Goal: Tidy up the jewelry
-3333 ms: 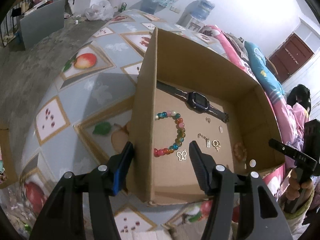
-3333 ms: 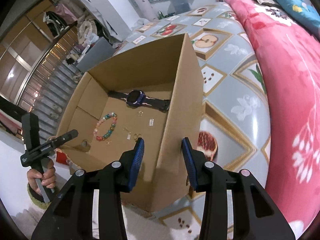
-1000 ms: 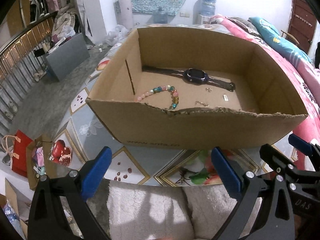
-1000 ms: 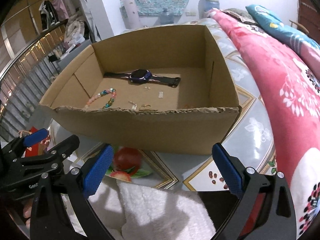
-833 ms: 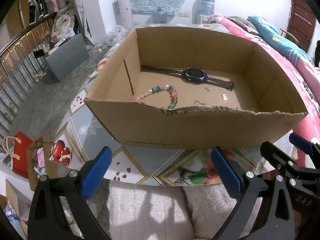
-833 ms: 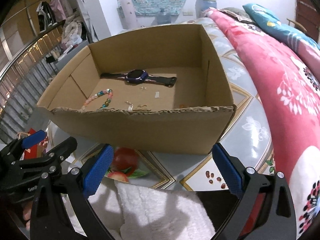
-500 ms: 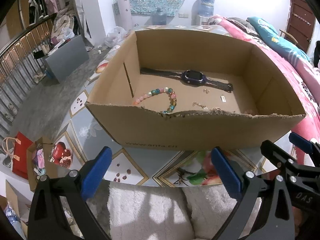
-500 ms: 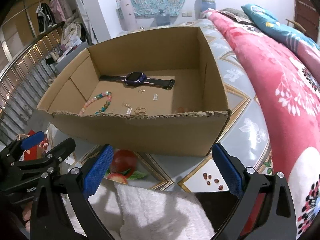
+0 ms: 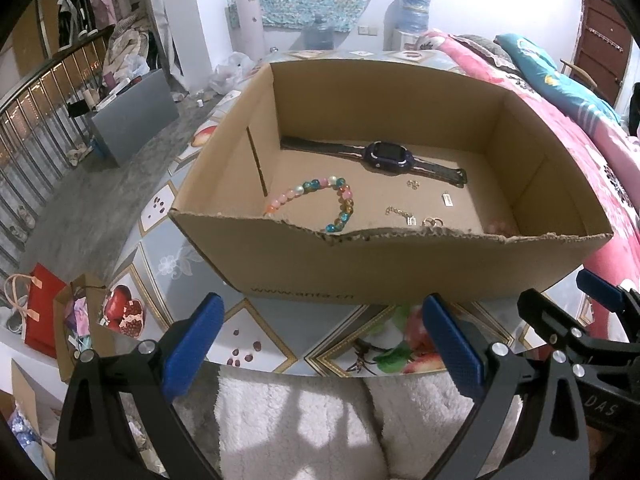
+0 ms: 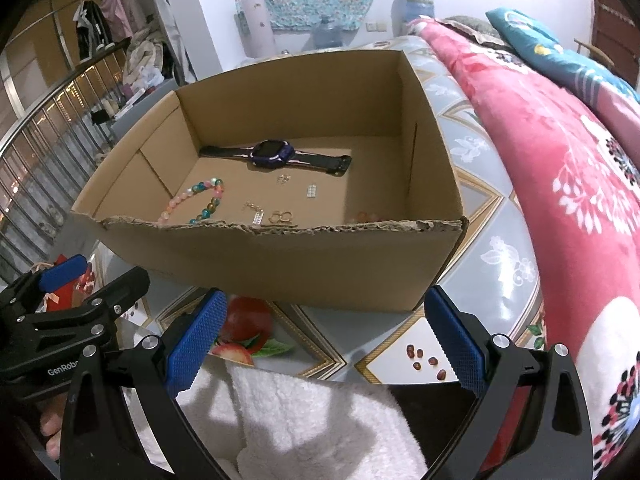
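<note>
An open cardboard box [image 9: 400,268] [image 10: 280,256] stands on a fruit-patterned table. Inside lie a dark purple watch [image 9: 386,156] [image 10: 274,154], a multicoloured bead bracelet [image 9: 320,200] [image 10: 200,200], and small gold and silver trinkets [image 9: 416,218] [image 10: 280,210]. A pinkish bead piece [image 9: 498,226] shows at the right corner. My left gripper [image 9: 320,344] is open, hovering short of the box's near wall with nothing held. My right gripper [image 10: 324,336] is open too, beside the left gripper [image 10: 60,312], also in front of that wall.
White fluffy fabric [image 9: 300,420] lies under both grippers at the table's near edge. A pink floral blanket [image 10: 560,160] covers the bed on the right. A railing [image 9: 36,120], a grey panel [image 9: 132,112] and a red bag [image 9: 40,312] are left, on the floor.
Both grippers, formerly clamped on the box's side walls, now stand wide open in front of it. Over the last second they rose slightly, showing more of the box floor.
</note>
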`<state>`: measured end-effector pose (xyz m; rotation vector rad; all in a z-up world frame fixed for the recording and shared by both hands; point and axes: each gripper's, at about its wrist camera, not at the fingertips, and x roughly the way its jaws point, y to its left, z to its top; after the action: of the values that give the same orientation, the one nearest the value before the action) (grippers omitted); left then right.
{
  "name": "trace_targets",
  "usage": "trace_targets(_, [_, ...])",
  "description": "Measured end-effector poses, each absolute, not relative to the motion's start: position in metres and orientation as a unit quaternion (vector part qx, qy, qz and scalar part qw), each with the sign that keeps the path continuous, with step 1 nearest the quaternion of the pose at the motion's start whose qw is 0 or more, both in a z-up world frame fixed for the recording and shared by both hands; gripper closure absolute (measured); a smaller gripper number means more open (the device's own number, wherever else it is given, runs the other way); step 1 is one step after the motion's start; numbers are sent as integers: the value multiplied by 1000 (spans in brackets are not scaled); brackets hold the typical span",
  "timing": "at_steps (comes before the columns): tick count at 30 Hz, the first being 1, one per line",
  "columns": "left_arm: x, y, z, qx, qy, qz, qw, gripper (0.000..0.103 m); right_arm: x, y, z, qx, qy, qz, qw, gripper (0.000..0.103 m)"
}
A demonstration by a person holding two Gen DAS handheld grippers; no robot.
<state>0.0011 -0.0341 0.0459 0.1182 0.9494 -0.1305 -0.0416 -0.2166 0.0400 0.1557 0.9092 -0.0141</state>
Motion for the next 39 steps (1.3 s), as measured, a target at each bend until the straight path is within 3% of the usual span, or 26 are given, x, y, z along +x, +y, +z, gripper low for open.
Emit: trace_targets(39, [1,-34,47,57,457,-62,886,6,-41,-223,39,82,444,-8,892,8])
